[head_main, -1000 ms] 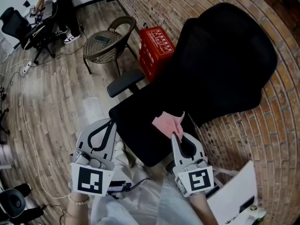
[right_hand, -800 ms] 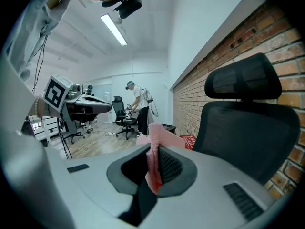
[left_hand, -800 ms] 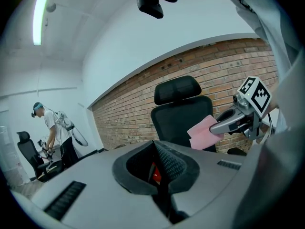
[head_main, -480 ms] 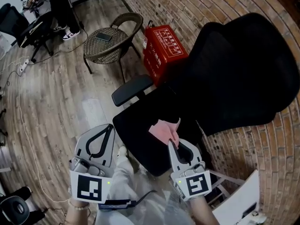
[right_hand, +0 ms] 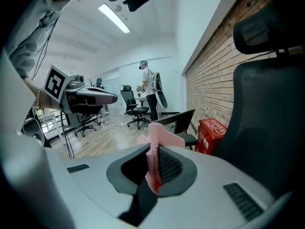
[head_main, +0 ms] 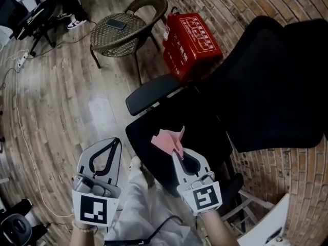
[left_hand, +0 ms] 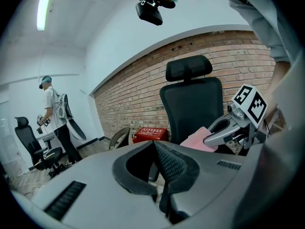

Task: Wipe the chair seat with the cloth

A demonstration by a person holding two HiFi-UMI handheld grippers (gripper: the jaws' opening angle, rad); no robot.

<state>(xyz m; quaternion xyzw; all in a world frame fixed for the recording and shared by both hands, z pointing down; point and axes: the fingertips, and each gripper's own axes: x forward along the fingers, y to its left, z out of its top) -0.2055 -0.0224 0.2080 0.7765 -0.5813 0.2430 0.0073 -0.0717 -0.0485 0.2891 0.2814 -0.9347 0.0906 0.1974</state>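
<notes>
Head view looks steeply down on a black office chair whose seat (head_main: 205, 132) lies just ahead of the person's knees, with its tall backrest (head_main: 277, 86) toward a brick wall (head_main: 230, 4). The right gripper (head_main: 178, 150) reaches over the seat's near edge. Its fingers (right_hand: 167, 163) are clamped on a pink cloth (head_main: 166, 139), which bunches up and fans out past the fingertips. The cloth sits over the front part of the seat (whether it touches the upholstery cannot be told from here). In the right gripper view the cloth runs as a thin pink fold pinched between the two ribbed pads and rises above them.

The left gripper (head_main: 114, 141) hangs off to the left of the seat, over the wooden floor (head_main: 61, 101) and beside the person's pale trouser leg (head_main: 143, 199). The left gripper view shows its fingers pressed together with nothing between them.

A black armrest (head_main: 151, 93) juts out at the seat's far left. Beyond it a red box (head_main: 192, 45) stands against the wall, and a wicker chair (head_main: 120, 27) is near it on the floor. In the left gripper view another person (left_hand: 52, 113) stands far across the room beside an office chair.
</notes>
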